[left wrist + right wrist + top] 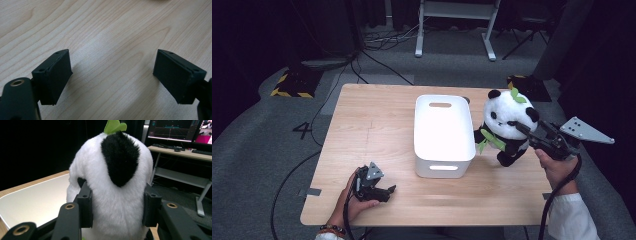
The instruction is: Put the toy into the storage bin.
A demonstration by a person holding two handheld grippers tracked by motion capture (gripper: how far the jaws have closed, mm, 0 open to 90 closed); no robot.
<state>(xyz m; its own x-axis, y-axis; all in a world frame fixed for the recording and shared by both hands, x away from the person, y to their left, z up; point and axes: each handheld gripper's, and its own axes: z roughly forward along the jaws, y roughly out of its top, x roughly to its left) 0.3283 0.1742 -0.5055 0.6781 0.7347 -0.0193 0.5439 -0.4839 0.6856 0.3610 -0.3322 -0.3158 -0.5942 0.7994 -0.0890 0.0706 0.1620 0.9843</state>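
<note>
Nearest to me, the left gripper (382, 190) rests low on the wooden surface (377, 125), in front of the white bin (443, 135) and off its left corner, its jaws spread with nothing but bare wood grain between them. It looks out of the way, though its trailing cable could snag if that hand reaches in.

To the right of the bin, the right gripper (528, 132) pinches the toy panda (507, 125) by the back of its head, holding it in the air just beside the bin's right wall. The risk, I'd say, lies here: plush fur is soft and squashy, so the grip may be mostly on pile and stuffing, and the toy could slip or swing. Its dangling black feet hang near the rim and might catch on it, tipping the light plastic bin.

The bin is smooth, glossy, rounded at the corners, with slot handles; the panda is fluffy, with green felt leaves
</note>
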